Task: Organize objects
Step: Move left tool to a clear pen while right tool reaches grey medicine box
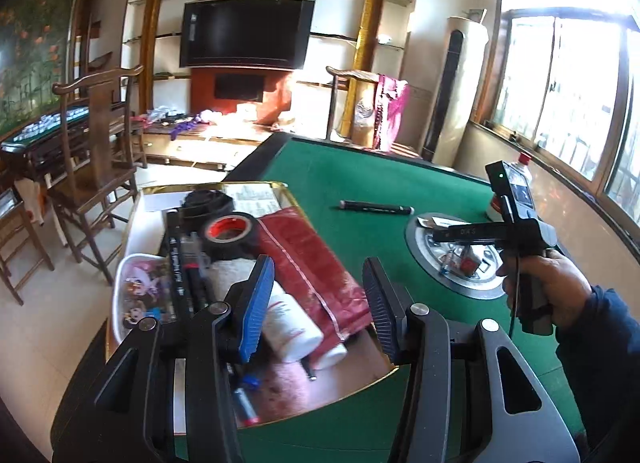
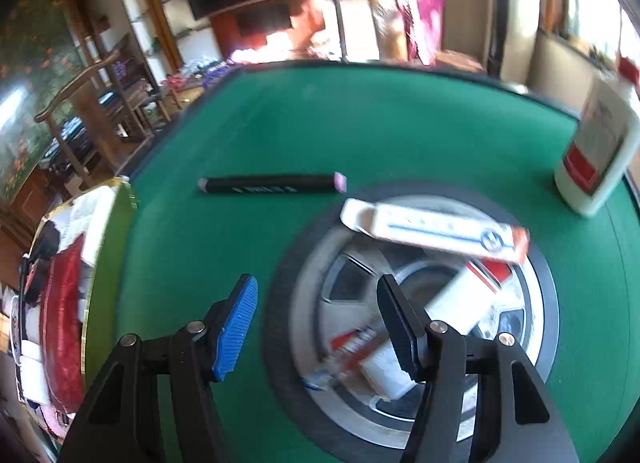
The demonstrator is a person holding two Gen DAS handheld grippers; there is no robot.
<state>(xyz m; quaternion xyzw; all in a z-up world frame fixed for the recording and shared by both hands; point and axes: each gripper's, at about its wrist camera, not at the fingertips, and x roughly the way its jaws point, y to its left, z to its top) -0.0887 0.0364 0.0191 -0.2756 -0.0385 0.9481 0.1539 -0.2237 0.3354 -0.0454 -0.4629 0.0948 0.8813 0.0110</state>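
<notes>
Left gripper [image 1: 318, 305] hovers over the filled tray [image 1: 136, 223], jaws half open and empty. Right gripper [image 2: 316, 327], jaws parted, empty, aims at tubes [image 2: 436, 229] on the bench [image 2: 360, 123] hub, likely the next pick.

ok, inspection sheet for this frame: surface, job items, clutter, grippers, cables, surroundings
Surface: green felt table with a round hub in the middle.
Job's things: open tin box at the table edge, holding tape roll, red pouch and white tube; black pen, toothpaste box and white bottle outside the box.
Clutter: more small tubes on the hub, blurred.
Grippers: left gripper open above the box; right gripper open, empty.
Cables: thin black lead on the right gripper's handle.
Surroundings: television, wooden chairs, window.
</notes>
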